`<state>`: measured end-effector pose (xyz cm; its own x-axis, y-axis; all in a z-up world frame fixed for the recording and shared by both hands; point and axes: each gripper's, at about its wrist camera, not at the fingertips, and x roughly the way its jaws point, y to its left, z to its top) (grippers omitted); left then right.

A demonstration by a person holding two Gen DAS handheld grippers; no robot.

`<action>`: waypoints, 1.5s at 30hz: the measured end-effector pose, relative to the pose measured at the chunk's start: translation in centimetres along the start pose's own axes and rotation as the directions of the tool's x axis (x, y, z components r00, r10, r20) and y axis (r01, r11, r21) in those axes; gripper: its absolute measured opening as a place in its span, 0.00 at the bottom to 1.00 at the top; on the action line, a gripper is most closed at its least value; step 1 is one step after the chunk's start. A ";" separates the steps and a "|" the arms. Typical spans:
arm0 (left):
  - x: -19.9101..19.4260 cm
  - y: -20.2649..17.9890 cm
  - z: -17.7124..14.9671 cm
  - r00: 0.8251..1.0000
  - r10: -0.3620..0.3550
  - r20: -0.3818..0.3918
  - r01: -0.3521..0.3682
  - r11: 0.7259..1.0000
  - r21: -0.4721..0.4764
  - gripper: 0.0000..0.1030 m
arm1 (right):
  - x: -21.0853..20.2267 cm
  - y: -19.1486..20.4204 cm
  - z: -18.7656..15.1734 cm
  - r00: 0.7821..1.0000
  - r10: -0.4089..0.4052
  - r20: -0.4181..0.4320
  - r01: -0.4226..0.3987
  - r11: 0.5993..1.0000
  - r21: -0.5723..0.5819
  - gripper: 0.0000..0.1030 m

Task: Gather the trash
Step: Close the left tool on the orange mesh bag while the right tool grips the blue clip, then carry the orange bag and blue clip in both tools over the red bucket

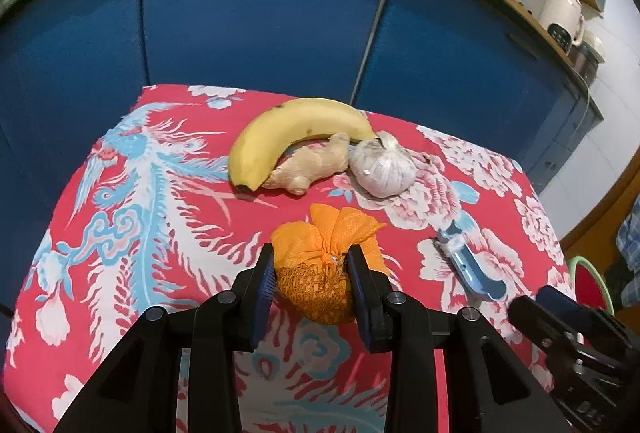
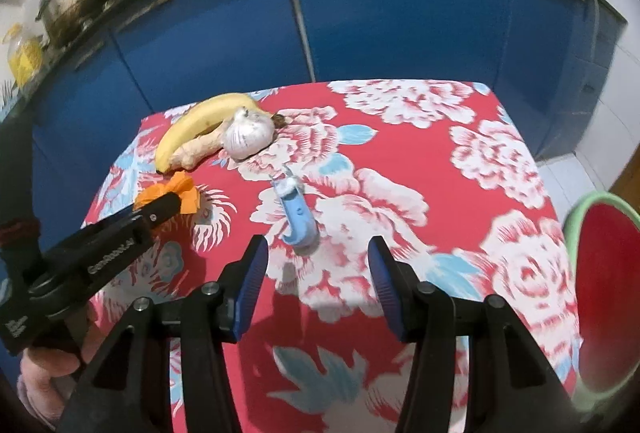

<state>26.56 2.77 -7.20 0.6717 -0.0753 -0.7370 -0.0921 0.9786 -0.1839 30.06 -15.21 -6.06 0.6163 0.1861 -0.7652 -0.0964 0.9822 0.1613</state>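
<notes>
Left hand-held gripper (image 1: 311, 265) clamps orange mesh bundle (image 1: 320, 269).

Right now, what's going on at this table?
A person with a tool in each hand is clearing trash off a red flowered tablecloth. The left tool is clamped on an orange mesh bundle. The right tool is open and empty, pointed toward a blue plastic hook. A banana, ginger and garlic lie untouched at the far edge. A red bin sits right of the table.
</notes>
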 end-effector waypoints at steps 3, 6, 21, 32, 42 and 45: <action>0.1 0.2 0.0 1.000 0.003 -0.001 -0.003 1.000 -0.011 0.34 | 1.3 0.3 0.3 1.000 0.011 -0.022 -0.011 1.000 -0.009 0.54; 0.1 0.4 0.0 1.000 0.004 -0.003 -0.004 1.000 -0.017 0.34 | 2.3 0.6 0.5 0.999 0.013 -0.037 -0.014 1.000 -0.016 0.54; 0.3 0.4 0.0 1.000 -0.008 -0.014 0.007 1.000 -0.015 0.34 | 4.4 1.1 0.9 0.998 -0.005 -0.055 0.002 0.999 -0.050 0.23; 0.2 0.1 0.0 1.000 -0.008 -0.008 0.008 1.000 -0.003 0.35 | 2.5 -0.2 1.0 1.000 0.007 -0.017 -0.007 1.000 0.006 0.22; -0.2 -0.5 -0.1 1.000 -0.026 0.009 0.025 1.000 0.012 0.35 | -1.1 -2.4 0.3 1.000 0.004 0.018 -0.006 0.997 0.072 0.22; -0.3 -0.6 -0.1 0.999 -0.030 0.014 0.029 0.999 0.017 0.35 | -2.6 -3.3 -0.2 0.999 -0.003 0.035 0.000 0.995 0.096 0.22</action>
<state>26.31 2.15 -6.92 0.6843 -0.1015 -0.7221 -0.0598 0.9791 -0.1942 28.67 -18.96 -4.75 0.6433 0.1819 -0.7437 -0.0211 0.9752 0.2202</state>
